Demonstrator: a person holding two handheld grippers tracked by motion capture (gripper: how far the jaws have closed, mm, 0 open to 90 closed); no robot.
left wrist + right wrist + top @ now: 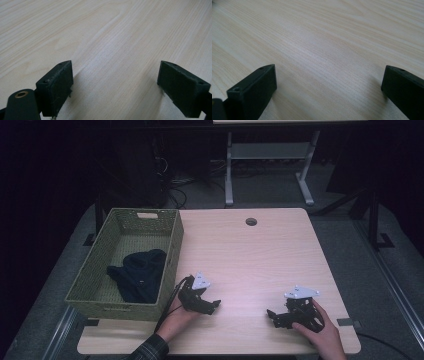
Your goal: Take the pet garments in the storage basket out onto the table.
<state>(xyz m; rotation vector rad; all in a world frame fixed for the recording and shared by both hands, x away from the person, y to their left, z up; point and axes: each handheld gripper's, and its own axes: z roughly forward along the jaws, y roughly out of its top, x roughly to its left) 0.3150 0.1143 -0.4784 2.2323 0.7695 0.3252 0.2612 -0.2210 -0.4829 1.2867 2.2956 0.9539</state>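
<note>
The left tongs [212, 304] rest low on the pale wood-grain surface [250, 255], jaws spread wide with nothing between them; the left gripper view shows bare wood in the gap. The right tongs [274, 316] lie the same way near the front edge, jaws wide apart and empty, pointing toward the left pair, with a clear stretch of surface between the two.

Just beside the left tongs stands the green woven rectangular basket [172, 255], at the left edge of the surface. The dark navy crumpled cloth [139, 275] lies inside it, bunched toward the near end against the right wall. With the cloth in the basket and both tongs empty and away from it, the putting-away looks finished; I would judge nothing is left but to withdraw.

A round cable hole [251, 221] sits near the far edge. Beyond the surface, a grey-framed stand [270, 155] is on the dark floor. Nothing obstructs either hand.
</note>
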